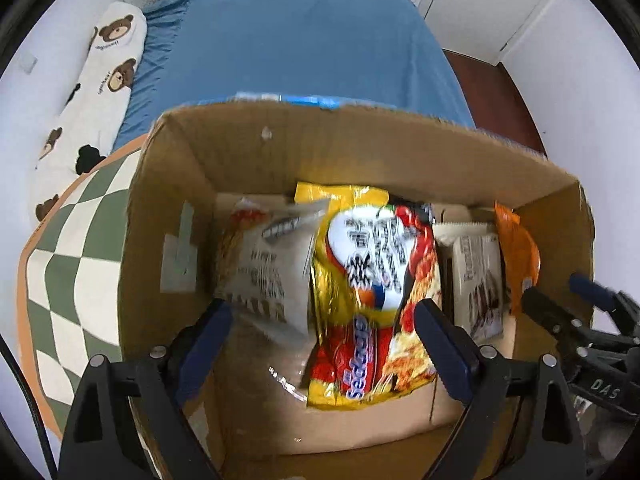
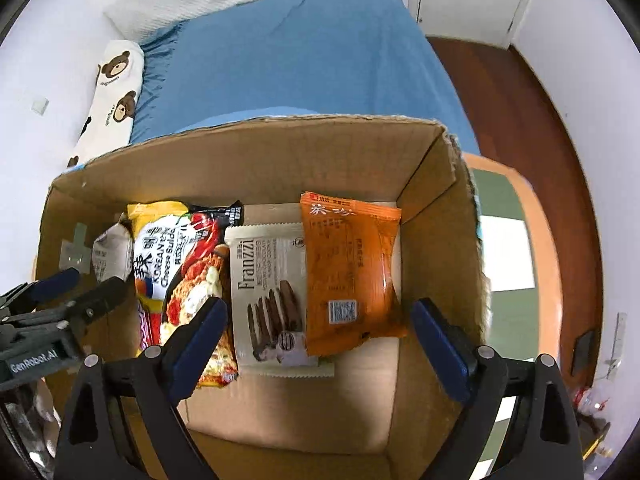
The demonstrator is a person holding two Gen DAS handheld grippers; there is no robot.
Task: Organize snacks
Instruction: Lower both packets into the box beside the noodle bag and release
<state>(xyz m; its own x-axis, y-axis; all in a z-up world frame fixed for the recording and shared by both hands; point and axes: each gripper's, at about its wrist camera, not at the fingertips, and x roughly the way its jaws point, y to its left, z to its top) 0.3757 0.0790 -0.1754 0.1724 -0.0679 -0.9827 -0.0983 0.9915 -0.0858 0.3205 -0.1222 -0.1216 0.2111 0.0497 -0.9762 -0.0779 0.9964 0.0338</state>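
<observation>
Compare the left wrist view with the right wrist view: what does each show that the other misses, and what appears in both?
Left wrist view only: the checkered mat spreading left of the cardboard box, and most of the white snack packet at the left end of the row.

Right wrist view only: the whole orange packet, lying partly over the Franzzi packet, and the wooden floor at right.

Both: the box on the blue bed, the yellow noodle packet, the bear-print pillow, and each open claw, left and right, above the box, holding nothing.
</observation>
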